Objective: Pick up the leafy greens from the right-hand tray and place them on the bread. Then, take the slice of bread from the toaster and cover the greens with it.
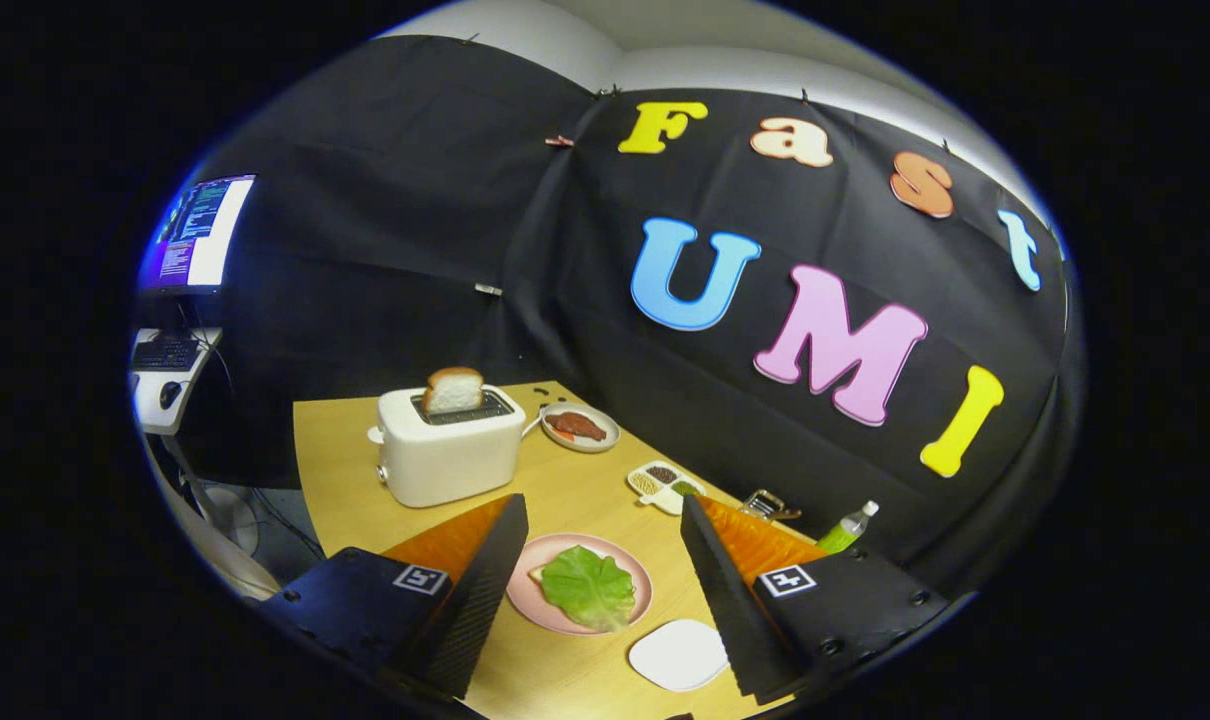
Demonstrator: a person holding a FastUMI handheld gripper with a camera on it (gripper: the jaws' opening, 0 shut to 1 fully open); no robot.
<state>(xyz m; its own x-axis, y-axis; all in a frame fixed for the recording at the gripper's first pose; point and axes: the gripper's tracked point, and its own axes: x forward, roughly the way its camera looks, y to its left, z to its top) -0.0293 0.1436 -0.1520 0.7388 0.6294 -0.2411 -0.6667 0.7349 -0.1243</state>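
Wooden table (575,490) below, fingers (605,520) wide apart, empty, above leafy greens (587,586) on bread.

the gripper (602,525) jaws stand wide apart and empty above the table (565,480). between them lies a pink plate (525,590) with leafy greens (587,585) over bread; beyond, a slice of bread (454,389) stands in the toaster (450,450).

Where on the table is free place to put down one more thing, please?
Bare wood lies between the toaster and the pink plate, and left of the toaster on the table. By the wall it is crowded: meat dish, spice tray, bottle. The gripper jaws stand open, empty.
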